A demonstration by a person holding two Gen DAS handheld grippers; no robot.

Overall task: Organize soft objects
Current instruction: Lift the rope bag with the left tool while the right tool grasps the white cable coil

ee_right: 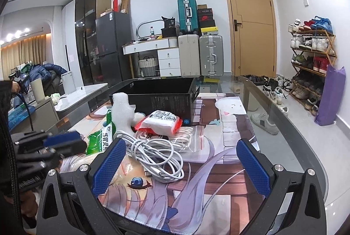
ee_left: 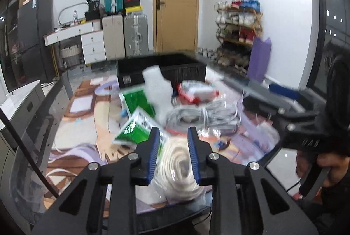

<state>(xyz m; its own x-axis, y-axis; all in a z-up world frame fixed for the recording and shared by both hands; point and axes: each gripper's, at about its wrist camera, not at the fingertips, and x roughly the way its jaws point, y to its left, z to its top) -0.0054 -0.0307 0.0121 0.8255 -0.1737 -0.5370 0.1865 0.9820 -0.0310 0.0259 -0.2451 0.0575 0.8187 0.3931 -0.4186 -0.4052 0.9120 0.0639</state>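
A: We hover our left gripper point(ee_left: 172, 154) over the bagged coil of cream rope point(ee_left: 177, 167) at the near edge of the table point(ee_right: 306, 125). Its jaws stand partly open on either side of the bag, gripping nothing that we can see.

B: Our right gripper point(ee_right: 181, 166) is spread wide and empty, with the white cable bundle point(ee_right: 157, 156) lying just beyond its fingers.

A: So we judge this is the reach for a first item. Next we need to close on the rope bag and carry it to the open black box point(ee_right: 161, 92) behind the pile.

B: Writing? The green packet point(ee_right: 99, 138) has Chinese characters we cannot read surely, and the red-edged pack point(ee_right: 161, 122) has print too small. The foam piece point(ee_right: 121, 112) is blank.
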